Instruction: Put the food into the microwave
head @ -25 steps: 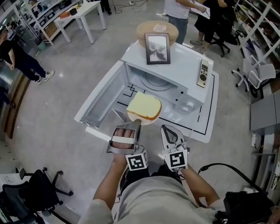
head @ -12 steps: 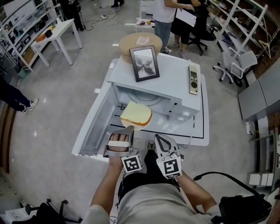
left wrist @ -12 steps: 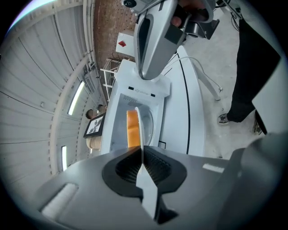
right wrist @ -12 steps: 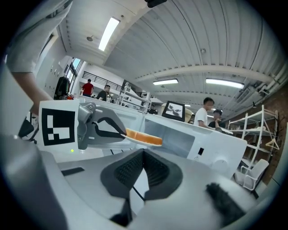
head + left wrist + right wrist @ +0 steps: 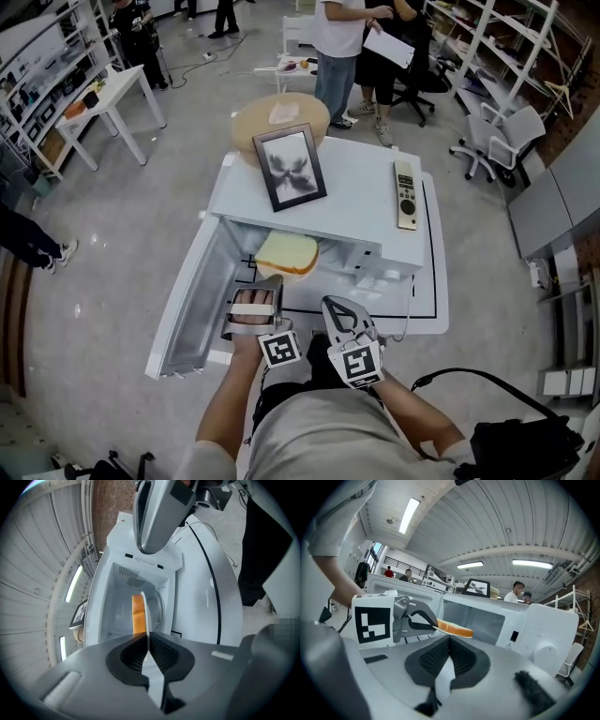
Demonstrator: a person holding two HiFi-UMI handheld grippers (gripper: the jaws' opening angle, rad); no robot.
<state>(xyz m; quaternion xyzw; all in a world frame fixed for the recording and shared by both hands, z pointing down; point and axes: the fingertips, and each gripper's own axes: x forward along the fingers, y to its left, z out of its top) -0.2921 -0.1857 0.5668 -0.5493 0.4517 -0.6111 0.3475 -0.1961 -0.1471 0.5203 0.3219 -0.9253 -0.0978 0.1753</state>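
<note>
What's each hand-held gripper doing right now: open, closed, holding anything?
Left hand-held gripper: closed on the rim of the white plate carrying a bread slice.
Right hand-held gripper: closed, empty.

No legible text or numbers anywhere

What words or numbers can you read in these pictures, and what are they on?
No words or numbers can be read.
Remote: button print too small.
Microwave: small label blurred; a tiny triangle sign, no words.
Left tool and right tool: square patterns only, no letters.
</note>
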